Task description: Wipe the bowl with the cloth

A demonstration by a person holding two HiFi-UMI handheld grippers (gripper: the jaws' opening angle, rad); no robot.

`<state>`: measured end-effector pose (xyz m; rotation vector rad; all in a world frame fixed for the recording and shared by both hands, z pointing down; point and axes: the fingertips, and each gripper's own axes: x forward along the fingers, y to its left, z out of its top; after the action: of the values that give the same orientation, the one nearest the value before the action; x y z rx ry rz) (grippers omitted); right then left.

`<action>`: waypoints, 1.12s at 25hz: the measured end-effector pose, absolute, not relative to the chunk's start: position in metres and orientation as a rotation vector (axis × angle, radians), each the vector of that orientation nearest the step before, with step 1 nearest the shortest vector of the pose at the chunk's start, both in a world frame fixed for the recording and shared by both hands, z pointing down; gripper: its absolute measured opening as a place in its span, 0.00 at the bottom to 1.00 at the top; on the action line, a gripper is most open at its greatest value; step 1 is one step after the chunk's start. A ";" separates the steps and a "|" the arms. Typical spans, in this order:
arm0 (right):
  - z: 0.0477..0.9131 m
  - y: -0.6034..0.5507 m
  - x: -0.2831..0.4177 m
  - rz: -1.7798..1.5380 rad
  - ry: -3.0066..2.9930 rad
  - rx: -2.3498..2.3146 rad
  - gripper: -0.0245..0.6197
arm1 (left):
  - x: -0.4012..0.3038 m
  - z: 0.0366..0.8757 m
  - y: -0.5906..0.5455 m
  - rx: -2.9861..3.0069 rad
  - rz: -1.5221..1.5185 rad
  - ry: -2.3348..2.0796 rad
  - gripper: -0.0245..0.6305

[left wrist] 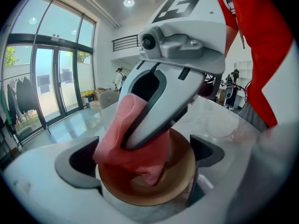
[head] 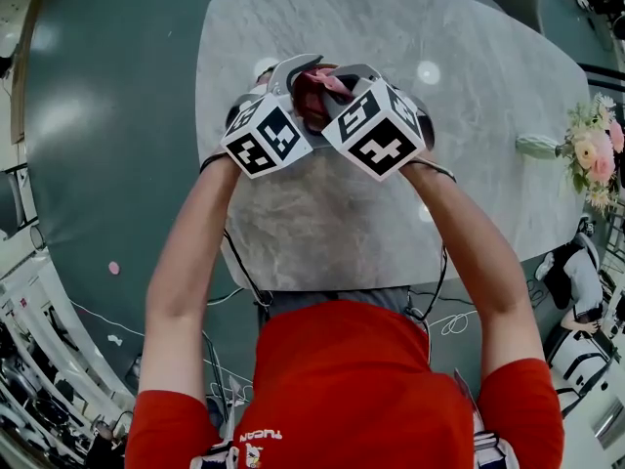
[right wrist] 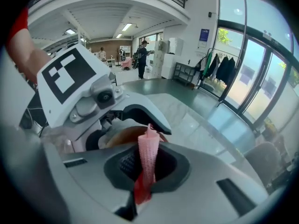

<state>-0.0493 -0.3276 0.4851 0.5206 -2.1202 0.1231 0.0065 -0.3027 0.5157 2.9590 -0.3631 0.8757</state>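
Left tongs [left wrist: 142, 162]: clamped on the bowl [left wrist: 180, 178], one jaw at each side of its rim.
Right tongs [right wrist: 147, 169]: pinching the pink cloth [left wrist: 119, 141].
Cloth: pressed inside the bowl, between the left jaws.
Table [head: 469, 47]: beneath both tongs.

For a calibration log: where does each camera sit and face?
Head view: on the person's head, facing steeply down at the table; both forearms, left gripper, right gripper show.
Left gripper view: on the left gripper, along jaws clamping the bowl; red sleeve shows.
Right gripper view: on the right gripper, along jaws shut on the cloth; arm shows.
Both gripper views share bowl and cloth.
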 end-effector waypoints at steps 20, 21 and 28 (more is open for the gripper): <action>0.411 -0.295 -0.020 0.136 -2.404 0.754 0.05 | -0.007 0.466 -0.292 3.027 0.710 -0.534 0.93; 0.405 -0.293 -0.015 0.139 -2.426 0.776 0.05 | -0.008 0.456 -0.290 3.040 0.686 -0.557 0.93; 0.360 -0.265 0.013 0.148 -2.588 0.898 0.05 | -0.019 0.378 -0.268 3.054 0.457 -0.823 0.93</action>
<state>0.0129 -0.2654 0.3602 0.8979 -2.5882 0.1479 -0.0186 -0.2684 0.3784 3.0535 -0.8225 0.4565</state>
